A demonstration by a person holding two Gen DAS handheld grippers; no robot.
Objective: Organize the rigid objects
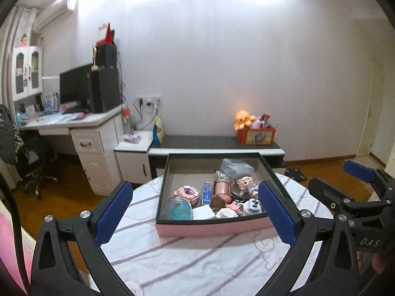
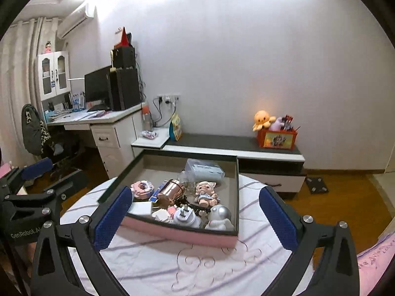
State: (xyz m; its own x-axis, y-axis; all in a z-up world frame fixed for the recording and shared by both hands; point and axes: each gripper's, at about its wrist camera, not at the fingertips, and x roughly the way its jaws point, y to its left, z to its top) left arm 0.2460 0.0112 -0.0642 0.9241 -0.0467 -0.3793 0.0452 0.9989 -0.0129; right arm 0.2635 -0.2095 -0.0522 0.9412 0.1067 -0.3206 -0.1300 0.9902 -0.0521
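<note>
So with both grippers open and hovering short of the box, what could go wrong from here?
1. The pink box holds a tangled pile: lifting the copper cup may drag neighbours.
2. The doll figurine lies close beside the cup, so wide fingers could nudge it.
3. The box's tall walls may block the left gripper or right gripper.

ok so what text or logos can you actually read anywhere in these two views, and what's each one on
"DAS": on the body of the right gripper, seen in the left wrist view.
"GenRobot.A" (cut off after that): on the body of the left gripper, seen in the right wrist view.
Clear plastic box in the tray: has a printed label, too blurred to read.
Red storage box on the low cabinet: picture only, no legible words.
</note>
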